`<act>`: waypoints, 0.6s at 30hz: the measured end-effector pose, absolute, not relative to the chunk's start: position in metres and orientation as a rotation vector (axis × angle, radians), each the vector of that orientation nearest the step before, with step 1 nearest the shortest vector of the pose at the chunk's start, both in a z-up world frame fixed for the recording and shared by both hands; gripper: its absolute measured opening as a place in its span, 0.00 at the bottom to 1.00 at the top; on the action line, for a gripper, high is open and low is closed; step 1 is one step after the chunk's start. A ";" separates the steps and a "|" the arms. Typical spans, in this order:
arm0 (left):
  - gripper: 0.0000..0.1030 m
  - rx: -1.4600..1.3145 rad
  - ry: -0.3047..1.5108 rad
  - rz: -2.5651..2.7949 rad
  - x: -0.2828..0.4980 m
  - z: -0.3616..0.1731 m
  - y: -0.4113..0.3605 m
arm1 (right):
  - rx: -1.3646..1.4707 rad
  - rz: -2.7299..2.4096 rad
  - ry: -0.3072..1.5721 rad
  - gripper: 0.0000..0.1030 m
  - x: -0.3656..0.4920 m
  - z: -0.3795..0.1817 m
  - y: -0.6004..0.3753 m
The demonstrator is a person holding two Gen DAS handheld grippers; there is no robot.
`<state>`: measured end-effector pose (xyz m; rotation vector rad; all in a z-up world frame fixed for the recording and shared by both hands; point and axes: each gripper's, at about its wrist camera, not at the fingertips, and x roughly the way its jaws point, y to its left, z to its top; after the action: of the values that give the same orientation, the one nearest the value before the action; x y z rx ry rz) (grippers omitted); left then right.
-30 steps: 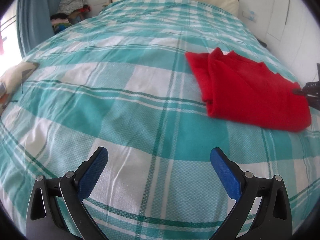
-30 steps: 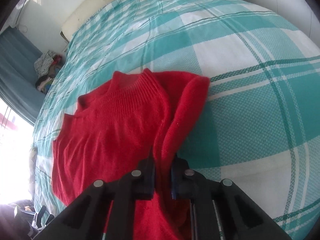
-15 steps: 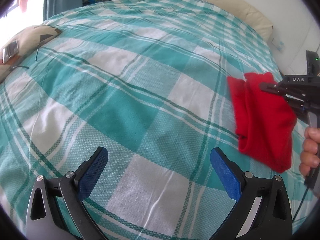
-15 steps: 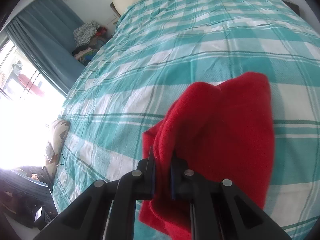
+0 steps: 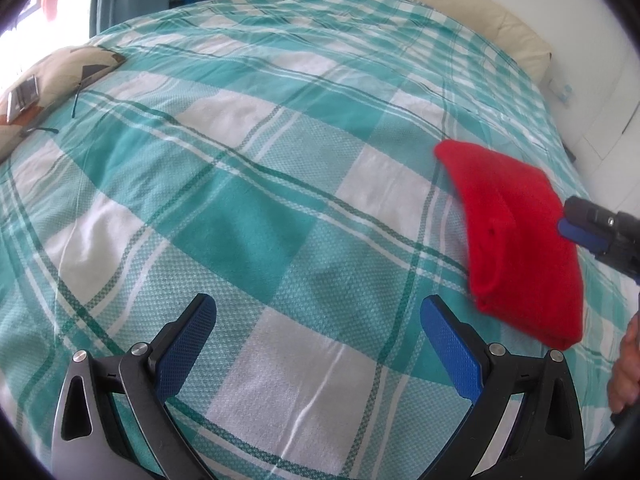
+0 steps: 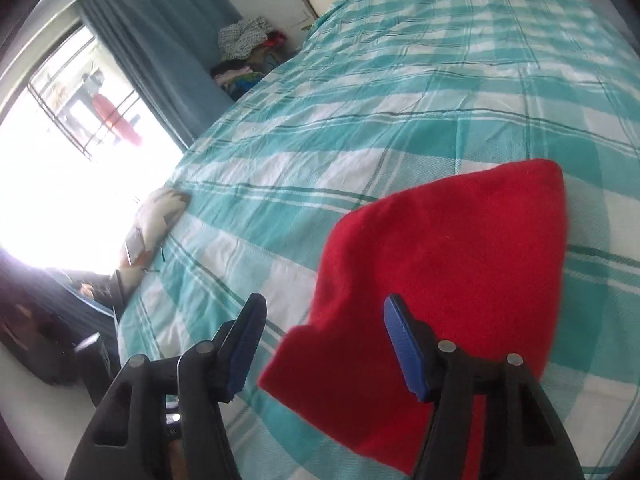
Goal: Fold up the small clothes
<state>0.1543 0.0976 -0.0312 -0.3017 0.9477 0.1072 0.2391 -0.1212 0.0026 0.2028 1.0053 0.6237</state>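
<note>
A red knitted sweater (image 5: 520, 236) lies folded into a compact stack on the teal and white checked bedspread (image 5: 256, 184), at the right of the left wrist view. In the right wrist view the sweater (image 6: 452, 264) lies just ahead of my right gripper (image 6: 324, 320), which is open and empty with its right finger over the sweater's near edge. My left gripper (image 5: 316, 320) is open and empty, hovering over the bare bedspread to the left of the sweater. The right gripper (image 5: 588, 232) also shows at the right edge of the left wrist view.
A patterned cushion (image 5: 52, 80) with a phone on it lies at the bed's left edge. A cream headboard (image 5: 460, 4) is at the far end. A pile of clothes (image 6: 248, 48) sits by the blue curtain (image 6: 168, 52) and bright window.
My right gripper has opened and let go of the red sweater, which now lies folded over on the bed. My left gripper has stayed open and turned a little.
</note>
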 end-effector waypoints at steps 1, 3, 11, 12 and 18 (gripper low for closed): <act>0.99 -0.299 0.950 0.108 0.154 -0.032 0.096 | 0.189 0.645 1.030 0.59 0.233 -0.008 -0.116; 0.99 -0.293 0.948 0.104 0.152 -0.033 0.094 | 0.128 0.681 1.061 0.59 0.217 -0.033 -0.100; 0.99 -0.362 0.924 -0.033 0.158 -0.021 0.092 | 0.035 0.706 0.944 0.62 0.157 -0.028 -0.114; 0.99 -0.380 0.919 -0.091 0.169 -0.016 0.089 | 0.050 0.675 0.911 0.69 0.155 -0.019 -0.131; 0.99 -0.239 1.090 -0.251 0.277 -0.028 0.038 | 0.307 0.432 0.879 0.91 0.211 -0.001 -0.234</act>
<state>0.2772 0.0382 -0.0283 -0.2389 1.0902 -0.2507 0.2107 -0.2336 -0.0011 0.3073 0.8790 0.4316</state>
